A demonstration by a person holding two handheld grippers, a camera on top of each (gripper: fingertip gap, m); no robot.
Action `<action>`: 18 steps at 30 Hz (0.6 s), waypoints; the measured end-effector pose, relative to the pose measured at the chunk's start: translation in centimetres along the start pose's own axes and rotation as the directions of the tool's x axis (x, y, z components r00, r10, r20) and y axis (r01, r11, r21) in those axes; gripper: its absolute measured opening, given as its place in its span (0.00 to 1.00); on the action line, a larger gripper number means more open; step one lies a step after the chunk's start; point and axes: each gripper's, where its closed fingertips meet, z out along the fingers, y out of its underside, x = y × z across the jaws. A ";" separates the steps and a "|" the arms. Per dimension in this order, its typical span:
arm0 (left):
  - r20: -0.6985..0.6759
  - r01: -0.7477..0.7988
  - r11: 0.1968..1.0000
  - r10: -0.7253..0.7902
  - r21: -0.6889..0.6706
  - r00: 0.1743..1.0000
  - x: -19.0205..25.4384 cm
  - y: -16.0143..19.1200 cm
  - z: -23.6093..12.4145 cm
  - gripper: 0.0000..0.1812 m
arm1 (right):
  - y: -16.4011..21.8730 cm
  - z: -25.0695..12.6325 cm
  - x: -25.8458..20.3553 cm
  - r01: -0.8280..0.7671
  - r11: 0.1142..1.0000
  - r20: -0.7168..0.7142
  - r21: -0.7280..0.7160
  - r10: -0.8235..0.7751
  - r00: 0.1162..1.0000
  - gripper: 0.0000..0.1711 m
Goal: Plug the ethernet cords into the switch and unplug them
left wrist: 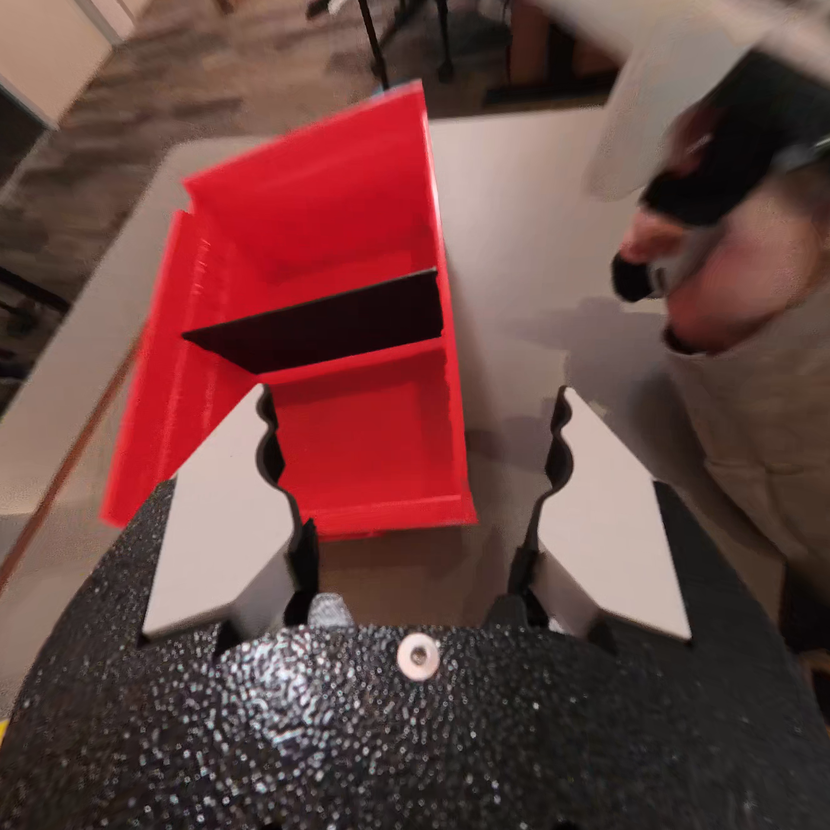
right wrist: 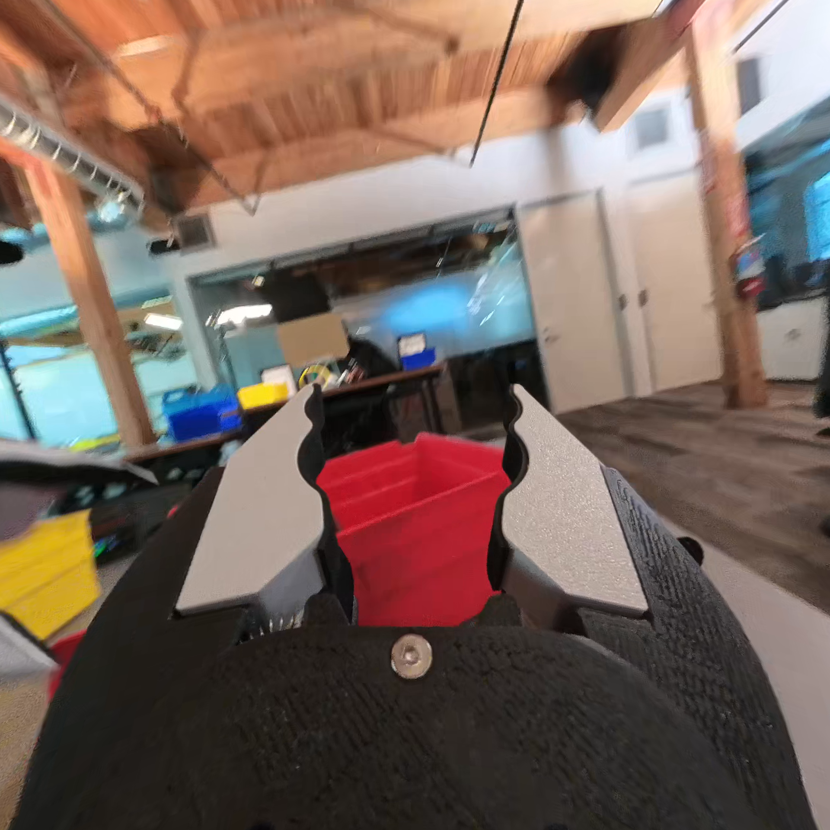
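No ethernet cord and no switch show in either view. My left gripper (left wrist: 413, 395) is open and empty, hovering above the near end of a red bin (left wrist: 314, 233) on a pale table (left wrist: 516, 215). The bin has a black divider (left wrist: 332, 323) across its middle and both compartments look empty. My right gripper (right wrist: 415, 395) is open and empty, pointing level across the room with the red bin (right wrist: 417, 516) low between its fingers. A person's hand (left wrist: 700, 274) holding the other gripper shows blurred at the right of the left wrist view.
A yellow bin (right wrist: 45, 570) sits at the left of the right wrist view, with a dark device (right wrist: 116, 516) behind it. Blue bins (right wrist: 197, 413) stand on a far table. A wooden post (right wrist: 94, 314) stands at left. The pale table's left edge (left wrist: 76, 440) is near the bin.
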 end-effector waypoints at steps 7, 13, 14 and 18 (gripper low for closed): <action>0.352 0.053 0.986 -0.106 0.158 0.930 -8.1 5.3 -17.7 0.65 | 4.6 1.3 -3.8 0.049 0.966 0.122 -0.254 -0.018 0.992 0.59; 0.637 0.355 0.925 -0.356 0.135 0.684 -15.7 20.4 -32.2 0.63 | 3.6 0.3 -13.0 -0.019 0.888 0.317 -0.459 0.184 0.930 0.72; 0.642 0.412 0.899 -0.405 0.148 0.652 -16.0 22.5 -33.5 0.63 | 4.6 0.1 -13.7 0.037 0.853 0.305 -0.520 0.145 0.941 0.77; 0.604 0.566 0.811 -0.527 0.147 0.598 -15.0 27.7 -34.6 0.62 | 9.2 -1.2 -14.4 0.291 0.679 0.302 -0.673 -0.107 0.947 0.91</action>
